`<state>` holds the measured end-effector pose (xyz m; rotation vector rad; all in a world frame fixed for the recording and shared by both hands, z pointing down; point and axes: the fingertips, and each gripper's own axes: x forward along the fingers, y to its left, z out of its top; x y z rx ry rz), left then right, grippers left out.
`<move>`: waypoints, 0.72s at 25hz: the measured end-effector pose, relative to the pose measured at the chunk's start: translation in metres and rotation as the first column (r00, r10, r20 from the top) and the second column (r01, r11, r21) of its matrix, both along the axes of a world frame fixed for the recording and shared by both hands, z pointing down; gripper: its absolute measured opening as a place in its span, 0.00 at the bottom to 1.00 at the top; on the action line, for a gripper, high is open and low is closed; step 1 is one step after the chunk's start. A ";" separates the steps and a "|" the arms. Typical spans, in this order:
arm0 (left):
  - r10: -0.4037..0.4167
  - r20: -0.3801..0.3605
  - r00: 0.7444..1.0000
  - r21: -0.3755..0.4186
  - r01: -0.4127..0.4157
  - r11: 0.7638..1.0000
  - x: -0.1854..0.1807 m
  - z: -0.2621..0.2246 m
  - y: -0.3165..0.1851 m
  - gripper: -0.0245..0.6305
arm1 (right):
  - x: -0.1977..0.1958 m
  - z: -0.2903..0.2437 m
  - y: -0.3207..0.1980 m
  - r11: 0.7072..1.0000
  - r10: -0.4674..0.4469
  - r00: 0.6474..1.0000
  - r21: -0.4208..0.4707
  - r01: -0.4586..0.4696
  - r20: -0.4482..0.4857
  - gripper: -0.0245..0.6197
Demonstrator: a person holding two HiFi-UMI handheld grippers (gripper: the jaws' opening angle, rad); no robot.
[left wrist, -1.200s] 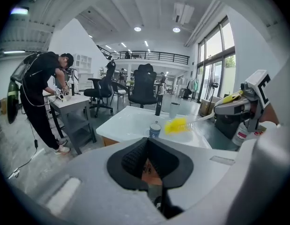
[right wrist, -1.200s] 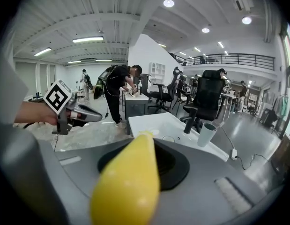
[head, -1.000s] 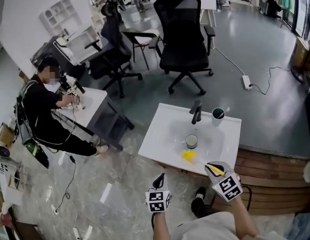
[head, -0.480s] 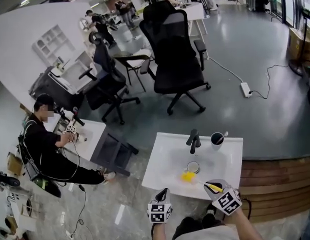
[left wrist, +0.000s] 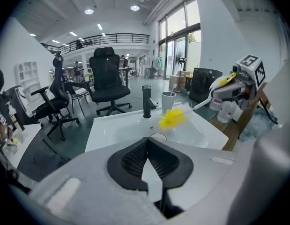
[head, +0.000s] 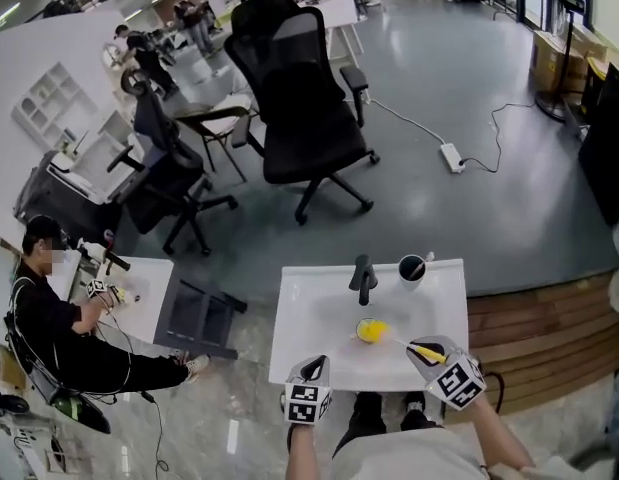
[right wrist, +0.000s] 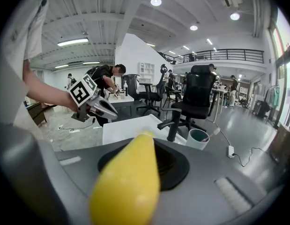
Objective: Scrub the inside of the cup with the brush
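Since a second ago the brush [head: 370,330] has shifted. Its yellow bristle head lay on the basin just in front of the cup [left wrist: 158,136], and now it hangs over the cup's mouth. From above we see the bristles cover nearly the whole opening. In the left gripper view they float just above the rim, so we cannot tell whether any reach inside. Both grippers are nearer the sink [head: 297,340] than before.

Our right gripper [head: 420,345] is clamped on the brush's yellow handle, and the white stem runs out from it toward the cup. Our left gripper [head: 316,363] has its jaws pressed together on nothing. It hovers at the sink's near edge, left of the cup and apart from it. The cup stands in the basin in front of the black faucet [head: 364,277]. A mug [head: 412,269] sits on the back rim, right of the faucet.
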<state>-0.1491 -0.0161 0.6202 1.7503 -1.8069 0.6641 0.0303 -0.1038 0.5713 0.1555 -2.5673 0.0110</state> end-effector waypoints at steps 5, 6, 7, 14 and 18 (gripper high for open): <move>0.213 0.037 0.976 -0.049 -0.211 0.976 -0.028 0.021 -0.029 0.05 | -0.008 0.000 -0.013 0.998 0.050 0.994 0.033 -0.047 -0.098 0.10; 0.253 0.038 0.967 -0.064 -0.250 0.966 -0.032 0.027 -0.035 0.05 | -0.010 0.001 -0.014 0.998 0.054 0.992 0.032 -0.050 -0.118 0.10; 0.290 0.034 0.957 -0.073 -0.287 0.955 -0.036 0.033 -0.040 0.05 | -0.012 0.002 -0.015 0.998 0.053 0.989 0.027 -0.049 -0.141 0.10; 0.498 -0.052 0.866 -0.079 -0.500 0.862 -0.022 0.100 -0.075 0.05 | -0.030 0.003 -0.008 0.995 0.031 0.968 0.097 -0.007 -0.248 0.10; 0.603 -0.095 0.792 -0.128 -0.611 0.781 -0.002 0.144 -0.085 0.11 | -0.041 -0.004 -0.011 0.990 0.044 0.958 0.139 -0.004 -0.283 0.10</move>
